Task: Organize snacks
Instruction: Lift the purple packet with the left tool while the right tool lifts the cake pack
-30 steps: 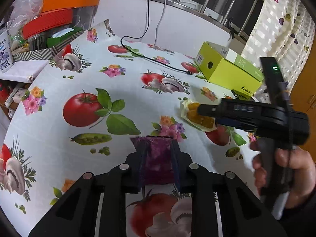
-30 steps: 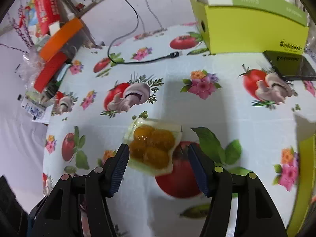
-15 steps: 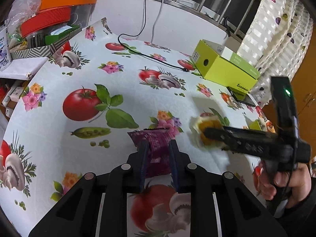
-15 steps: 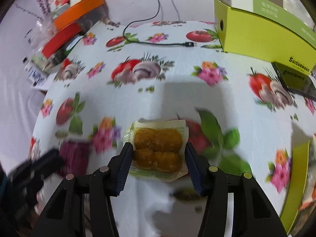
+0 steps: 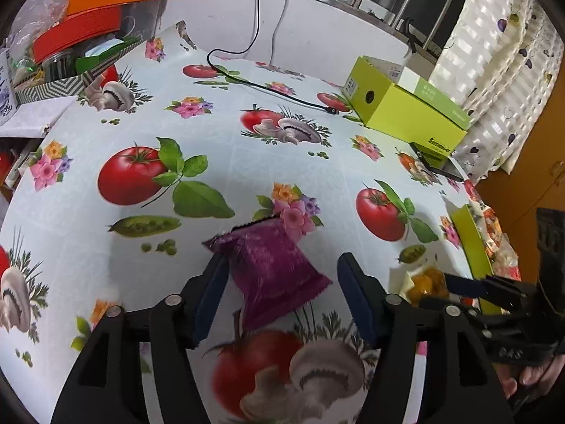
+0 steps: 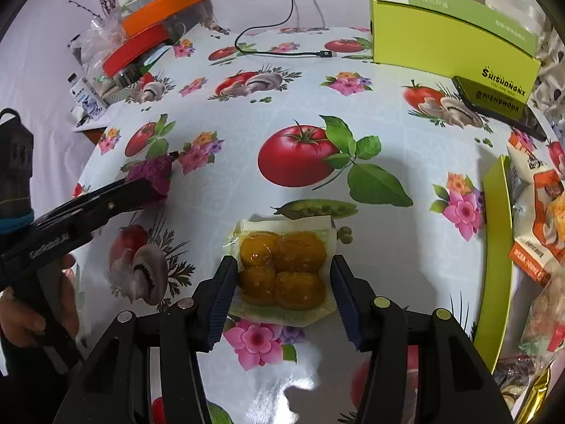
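A purple snack packet (image 5: 273,270) lies on the printed tablecloth between the fingers of my left gripper (image 5: 282,296), which is open; the left finger touches it and the right finger stands apart. It also shows in the right wrist view (image 6: 152,175). A clear pack of four yellow balls (image 6: 284,270) sits between the fingers of my right gripper (image 6: 282,296), which are close against its sides. The pack also shows in the left wrist view (image 5: 425,281), low on the right.
A lime-green tray edge (image 6: 496,247) with several snack packs (image 6: 540,219) is at the right. A lime-green box (image 5: 406,106) and a black cable (image 5: 268,88) lie at the back. Orange and red lids (image 5: 102,10) are stacked at the back left.
My left gripper has opened and let go of the purple packet, which now lies on the cloth. My right gripper has carried the yellow pack nearer and to the right.
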Available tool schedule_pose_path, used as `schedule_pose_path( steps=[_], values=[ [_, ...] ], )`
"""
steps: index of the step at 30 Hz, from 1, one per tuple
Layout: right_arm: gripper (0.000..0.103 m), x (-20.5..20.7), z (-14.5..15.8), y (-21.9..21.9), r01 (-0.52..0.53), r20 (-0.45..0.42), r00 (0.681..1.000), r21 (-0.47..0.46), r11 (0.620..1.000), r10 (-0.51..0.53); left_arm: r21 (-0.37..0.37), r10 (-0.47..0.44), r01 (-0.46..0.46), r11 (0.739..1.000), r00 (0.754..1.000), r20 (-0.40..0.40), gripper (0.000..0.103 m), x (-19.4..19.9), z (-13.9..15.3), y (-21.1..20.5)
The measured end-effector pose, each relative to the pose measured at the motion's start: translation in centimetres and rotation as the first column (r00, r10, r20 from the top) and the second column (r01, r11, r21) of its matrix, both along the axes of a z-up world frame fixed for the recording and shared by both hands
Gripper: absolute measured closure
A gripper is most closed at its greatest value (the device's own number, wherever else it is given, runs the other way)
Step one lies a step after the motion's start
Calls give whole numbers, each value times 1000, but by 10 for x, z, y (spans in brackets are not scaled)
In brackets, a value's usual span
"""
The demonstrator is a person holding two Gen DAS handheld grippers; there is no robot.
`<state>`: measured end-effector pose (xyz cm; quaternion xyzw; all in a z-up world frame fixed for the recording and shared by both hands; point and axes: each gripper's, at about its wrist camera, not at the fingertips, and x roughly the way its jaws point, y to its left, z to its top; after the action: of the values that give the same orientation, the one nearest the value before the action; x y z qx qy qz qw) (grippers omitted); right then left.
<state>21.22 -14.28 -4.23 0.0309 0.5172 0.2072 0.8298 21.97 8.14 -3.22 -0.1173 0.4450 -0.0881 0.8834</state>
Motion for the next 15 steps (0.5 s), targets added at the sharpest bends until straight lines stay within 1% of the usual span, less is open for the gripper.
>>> schedule_pose_path(
  steps=[2,5,8,10,11,13,15],
  values=[
    [49,1,-1,0,9,0,1000,7,1000,-9,-2,14,-14,1000,999,-30,37,9,-7,-1],
    [49,-1,0,4,2,28,1000,-18,1000,-1,40,27,-27,999,999,-18,37,15,-8,-6],
    [51,-5,2,7,3,52,999,-35,999,-1,65,2,-1,998,1000,-16,37,16,-8,-11],
    [52,-7,2,7,7,61,998,-32,999,-5,75,-15,16,997,1000,-8,56,11,-8,-11],
    [53,-8,2,6,9,63,998,-30,1000,-7,70,-23,24,997,1000,-4,57,9,-8,-11],
    [54,-10,2,6,13,72,997,-25,1000,-11,70,-31,30,997,1000,7,63,3,-7,-10],
    [55,-12,3,5,17,77,997,-9,1000,-16,72,-39,38,997,999,15,65,-3,-4,-11]
  ],
)
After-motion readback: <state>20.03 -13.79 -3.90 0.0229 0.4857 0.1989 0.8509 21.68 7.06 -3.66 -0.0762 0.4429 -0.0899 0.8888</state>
